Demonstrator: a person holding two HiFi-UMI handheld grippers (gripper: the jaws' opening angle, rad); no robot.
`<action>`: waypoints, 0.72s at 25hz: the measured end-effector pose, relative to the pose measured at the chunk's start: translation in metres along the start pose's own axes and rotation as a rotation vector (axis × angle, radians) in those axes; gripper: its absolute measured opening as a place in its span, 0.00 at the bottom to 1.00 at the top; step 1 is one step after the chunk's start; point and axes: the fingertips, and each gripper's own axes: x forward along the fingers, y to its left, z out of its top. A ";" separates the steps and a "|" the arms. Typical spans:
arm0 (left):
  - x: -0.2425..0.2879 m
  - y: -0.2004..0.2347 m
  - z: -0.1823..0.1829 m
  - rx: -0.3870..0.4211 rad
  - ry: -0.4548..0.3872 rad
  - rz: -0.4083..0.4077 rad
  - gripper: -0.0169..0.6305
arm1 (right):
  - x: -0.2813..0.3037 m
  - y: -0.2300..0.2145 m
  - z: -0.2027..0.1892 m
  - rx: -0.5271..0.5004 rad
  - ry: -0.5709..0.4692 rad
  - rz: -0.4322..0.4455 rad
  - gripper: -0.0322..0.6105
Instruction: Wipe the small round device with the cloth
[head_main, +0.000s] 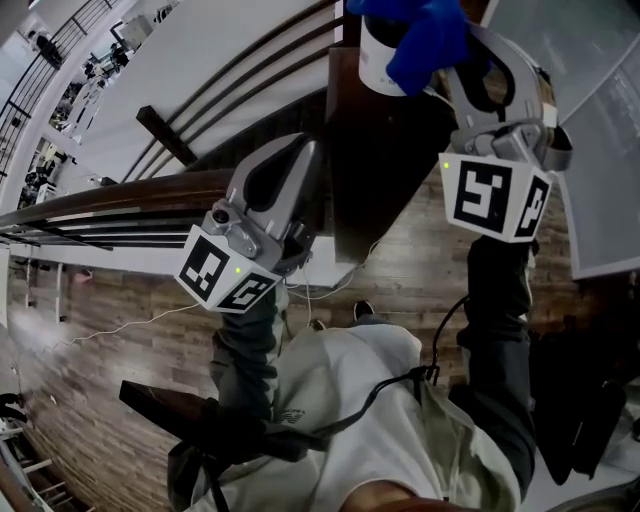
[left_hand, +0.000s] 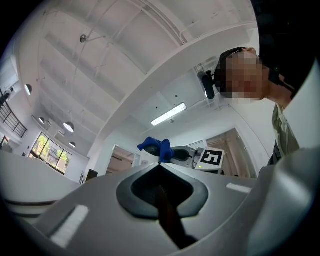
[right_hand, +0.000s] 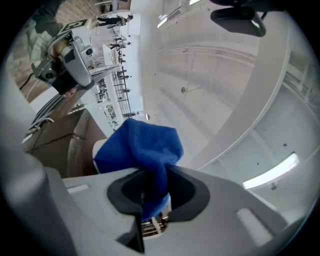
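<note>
Dark wooden top (head_main: 385, 170): spreads below both grippers, with plank floor seen past its edges.
Right gripper (head_main: 452, 62) (right_hand: 150, 174): jaws clamped tight on the blue cloth; held high at the upper right of the head view, marker cube turned toward the person.
Left gripper (head_main: 302, 150) (left_hand: 160, 166): jaws pressed together with nothing between them; held lower and to the left, well apart from the device.
Blue cloth (head_main: 425, 35) (right_hand: 142, 142) (left_hand: 155, 146): bunched, pinched by one fold, its bulk spilling ahead of the jaw tips and lying against the device.
Small round device (head_main: 377, 65) (right_hand: 101, 148): white, at the top edge of the head view, partly covered by the cloth.
</note>
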 end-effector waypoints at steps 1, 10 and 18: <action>-0.001 0.001 0.000 0.001 0.001 0.004 0.01 | -0.003 0.007 -0.002 0.011 0.005 0.023 0.17; 0.000 0.005 -0.003 -0.008 -0.002 0.023 0.01 | -0.028 0.045 -0.010 0.152 -0.065 0.174 0.17; 0.000 0.002 -0.010 -0.029 0.012 0.018 0.01 | -0.026 -0.033 -0.031 0.264 -0.002 -0.068 0.17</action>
